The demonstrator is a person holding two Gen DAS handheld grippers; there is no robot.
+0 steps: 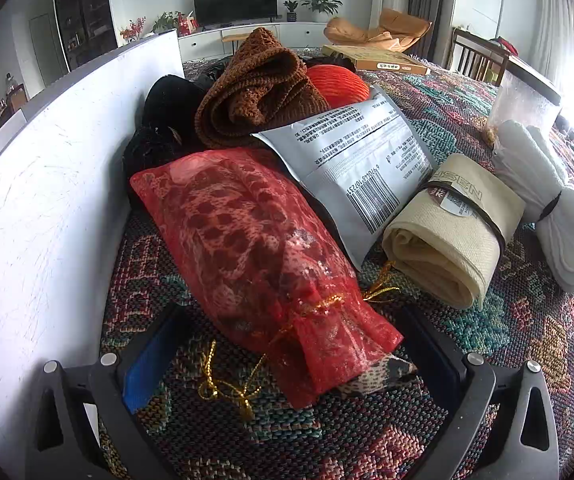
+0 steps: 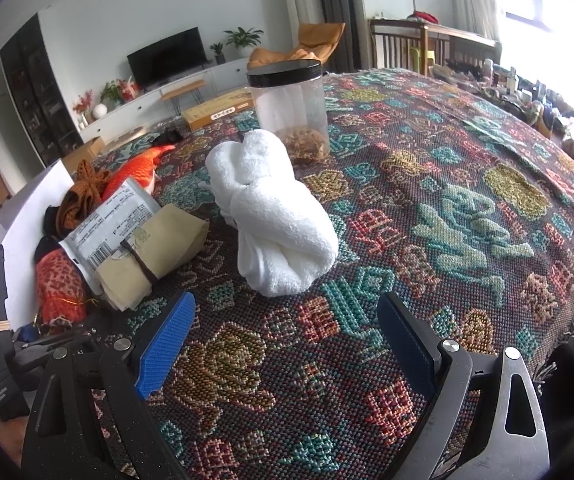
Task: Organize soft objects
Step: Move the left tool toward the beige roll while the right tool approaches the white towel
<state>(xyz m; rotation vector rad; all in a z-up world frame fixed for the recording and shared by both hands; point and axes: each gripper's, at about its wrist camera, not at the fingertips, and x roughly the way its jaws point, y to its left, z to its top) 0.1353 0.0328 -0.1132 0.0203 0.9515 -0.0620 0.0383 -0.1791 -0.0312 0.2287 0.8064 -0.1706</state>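
A red mesh pouch (image 1: 263, 252) with gold drawstrings lies on the patterned cloth, its tied end between the wide-apart fingers of my left gripper (image 1: 291, 364), which is open. Behind it sit a grey packet (image 1: 363, 160), a brown knit piece (image 1: 259, 92), black fabric (image 1: 167, 112) and an orange plush (image 1: 339, 84). A rolled beige cloth (image 1: 451, 232) lies to the right, a bundled white towel (image 1: 555, 208) beyond it. My right gripper (image 2: 283, 344) is open, empty, just short of the white towel (image 2: 275, 208). The beige roll (image 2: 155, 248) and red pouch (image 2: 59, 284) lie at its left.
A white board (image 1: 47, 200) stands upright along the left of the pile. A clear jar with a black lid (image 2: 291, 108) stands behind the towel. A flat yellow box (image 2: 219, 112) lies further back. The patterned cloth (image 2: 447, 240) stretches right toward clutter at the far edge.
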